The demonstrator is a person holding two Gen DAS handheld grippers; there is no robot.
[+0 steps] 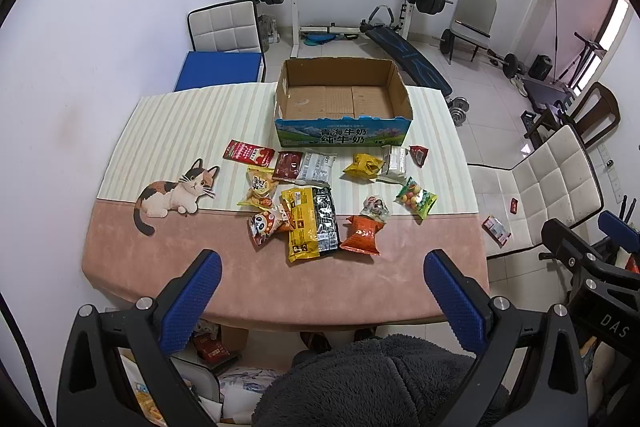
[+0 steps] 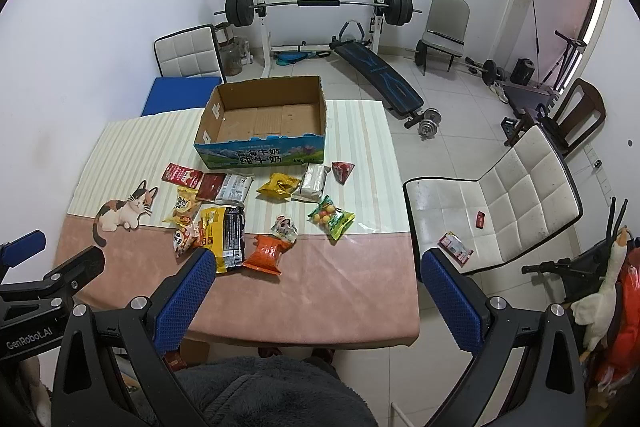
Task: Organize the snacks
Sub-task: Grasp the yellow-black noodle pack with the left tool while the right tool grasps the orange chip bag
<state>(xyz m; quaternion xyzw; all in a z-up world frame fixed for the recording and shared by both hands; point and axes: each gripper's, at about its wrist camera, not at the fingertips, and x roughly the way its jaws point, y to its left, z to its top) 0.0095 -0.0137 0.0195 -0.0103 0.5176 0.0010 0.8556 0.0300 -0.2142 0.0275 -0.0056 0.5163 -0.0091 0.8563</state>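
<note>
Cardboard box [image 1: 342, 95] sits upper centre on the desk [image 1: 280, 287], nothing inside. We see the snack packets [image 1: 312, 223] scattered mid-frame just below it. Left tongs [image 1: 322, 281] and right tongs [image 2: 316, 279] at bottom of frame, both spread wide, holding nothing, apart from the packets.
</note>
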